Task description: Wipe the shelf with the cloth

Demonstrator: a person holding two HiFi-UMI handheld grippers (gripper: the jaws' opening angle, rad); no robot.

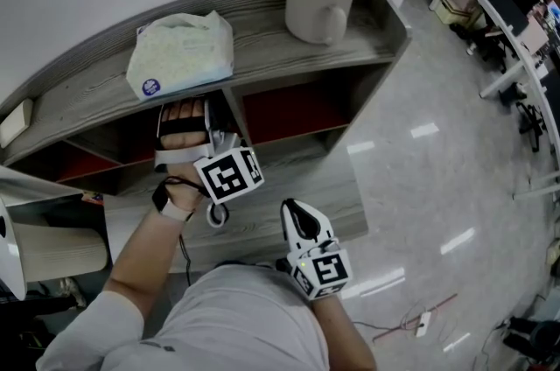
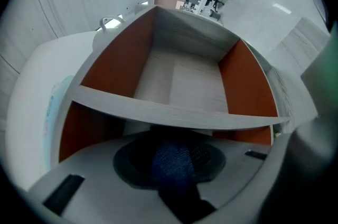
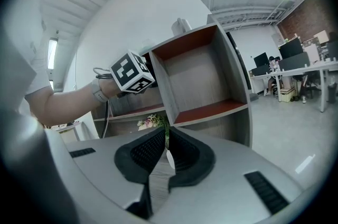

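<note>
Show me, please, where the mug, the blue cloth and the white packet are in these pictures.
mug (image 1: 317,6): head view, its outer side wall.
blue cloth (image 2: 171,165): left gripper view, middle of the visible fabric.
white packet (image 1: 181,52): head view, middle of its top.

The left gripper is reaching into a red-backed compartment of the grey shelf, its jaws lying out of sight beneath the top board. Above it, 1 white packet and 1 mug are sitting on top. The right gripper is hovering low beside the person's torso.
</note>
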